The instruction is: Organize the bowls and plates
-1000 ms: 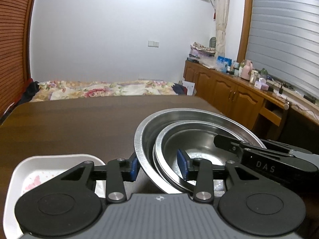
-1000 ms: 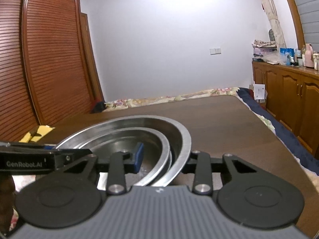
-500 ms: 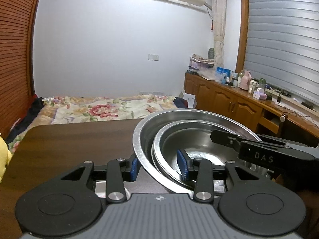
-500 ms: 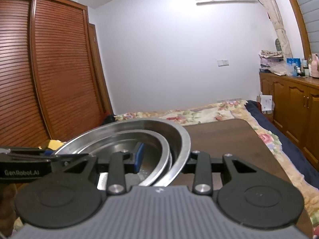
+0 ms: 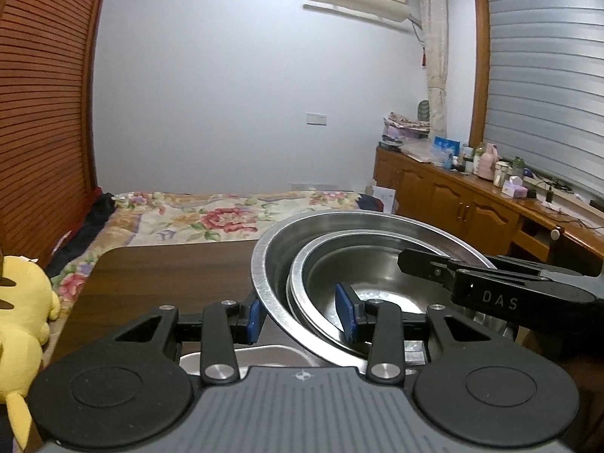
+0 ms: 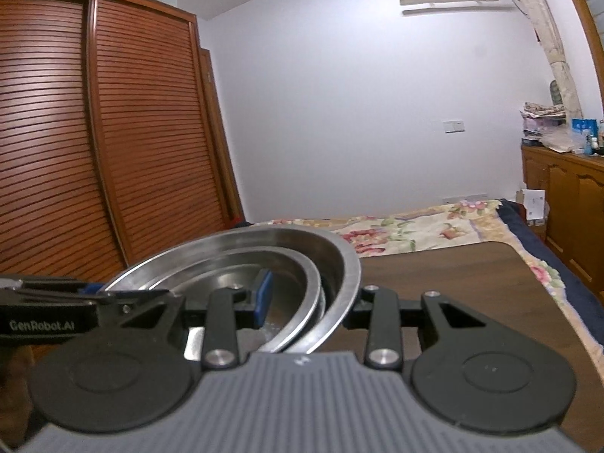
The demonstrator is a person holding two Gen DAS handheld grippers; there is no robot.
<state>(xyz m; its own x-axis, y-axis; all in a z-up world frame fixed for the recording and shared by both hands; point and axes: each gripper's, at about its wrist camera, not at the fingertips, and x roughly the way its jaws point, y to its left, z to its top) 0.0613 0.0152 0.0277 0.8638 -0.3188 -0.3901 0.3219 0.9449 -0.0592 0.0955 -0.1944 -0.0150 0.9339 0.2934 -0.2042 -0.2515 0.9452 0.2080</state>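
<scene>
Two nested steel bowls, the large bowl [image 5: 264, 264] cradling the smaller bowl [image 5: 302, 283], now ride higher above the dark wooden table [image 5: 158, 271] than a second ago, the tabletop having dropped lower in both wrist views and more of the flowered bed [image 5: 211, 219] showing beyond it. The left gripper [image 5: 302, 317] is clamped across both rims at one side, one blue pad outside the large bowl and one inside the smaller; the right gripper [image 6: 305, 302] bites the opposite rims the same way. The lift suggests the stack is being carried as one unit toward wherever the dishes are to be gathered. A pale tray [image 5: 241, 355], plainly visible earlier, is now mostly hidden beneath the left gripper's body, only a sliver showing. The right gripper's outer pad is lost behind the bowl wall, and the bowls' undersides cannot be seen, so how far clear of the table they hang is unclear.
</scene>
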